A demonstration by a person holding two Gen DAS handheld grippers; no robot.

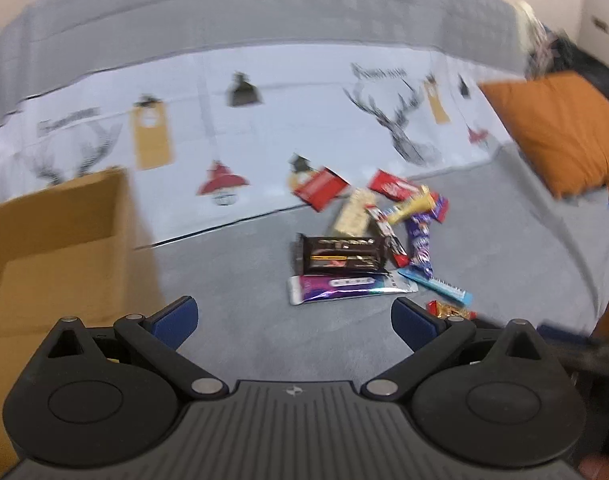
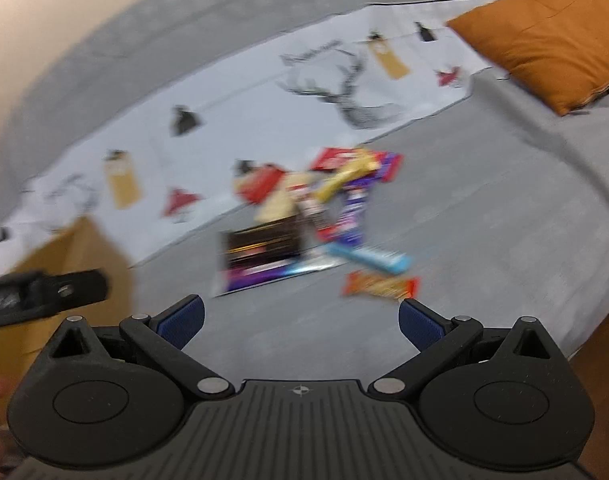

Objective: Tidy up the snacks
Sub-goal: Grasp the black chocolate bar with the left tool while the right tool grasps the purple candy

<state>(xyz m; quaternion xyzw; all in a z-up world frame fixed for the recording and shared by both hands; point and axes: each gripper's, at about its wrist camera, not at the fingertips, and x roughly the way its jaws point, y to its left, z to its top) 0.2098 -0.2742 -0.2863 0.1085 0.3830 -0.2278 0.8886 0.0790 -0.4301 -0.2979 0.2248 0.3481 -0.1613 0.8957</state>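
Observation:
A heap of snack bars (image 1: 368, 236) lies on a grey bed cover; it also shows, blurred, in the right wrist view (image 2: 324, 216). It holds a dark brown bar (image 1: 340, 258), a purple-and-silver pack (image 1: 348, 288), a light blue bar (image 1: 436, 284) and an orange-red bar (image 2: 380, 286). An open cardboard box (image 1: 52, 248) stands to the left. My left gripper (image 1: 294, 322) is open and empty, short of the heap. My right gripper (image 2: 302, 320) is open and empty, also short of the heap. The left gripper's side (image 2: 44, 292) shows at the left of the right wrist view.
A white printed cloth (image 1: 264, 128) with deer and tag pictures lies behind the snacks. An orange cushion (image 1: 552, 128) sits at the right, with a grey padded headboard (image 1: 264, 12) at the back. The bed edge (image 2: 596, 320) drops off at the right.

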